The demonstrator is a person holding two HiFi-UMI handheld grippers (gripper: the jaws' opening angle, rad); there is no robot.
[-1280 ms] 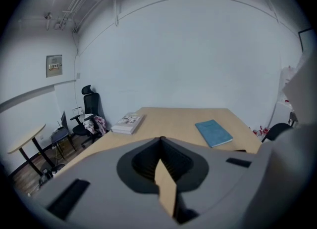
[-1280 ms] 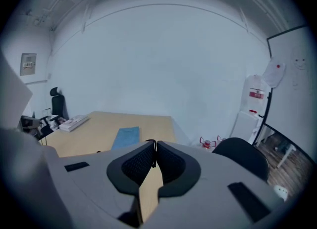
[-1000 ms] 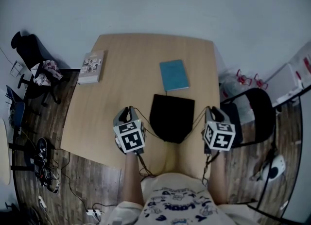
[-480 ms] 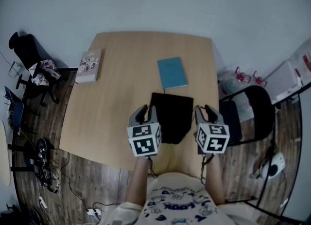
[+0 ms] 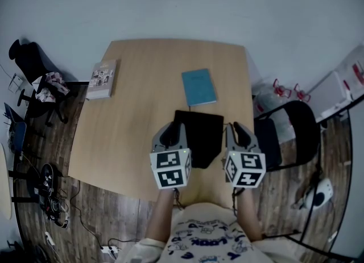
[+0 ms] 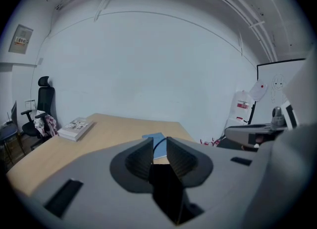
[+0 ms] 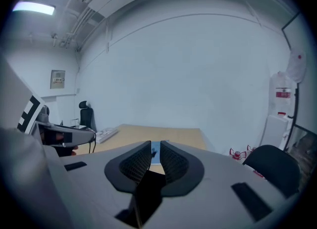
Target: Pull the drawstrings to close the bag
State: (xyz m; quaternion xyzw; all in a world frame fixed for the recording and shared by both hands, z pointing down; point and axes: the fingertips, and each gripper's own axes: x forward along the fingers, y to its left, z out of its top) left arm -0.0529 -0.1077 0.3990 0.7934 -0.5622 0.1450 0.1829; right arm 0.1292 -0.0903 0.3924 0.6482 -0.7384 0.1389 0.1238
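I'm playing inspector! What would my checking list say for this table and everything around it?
Surface: wooden table, holding a bag and books.
Job's things: black bag lies flat near the front edge; a thin drawstring arcs out between the left jaws.
Clutter: blue book just beyond the bag; stack of books at the far left corner.
Grippers: left gripper shut on the drawstring; right gripper nearly shut, seemingly on a drawstring too. One sits on each side of the bag.
Cables: cable tangle on the floor at left.
Surroundings: office chair at left, black chair at right.
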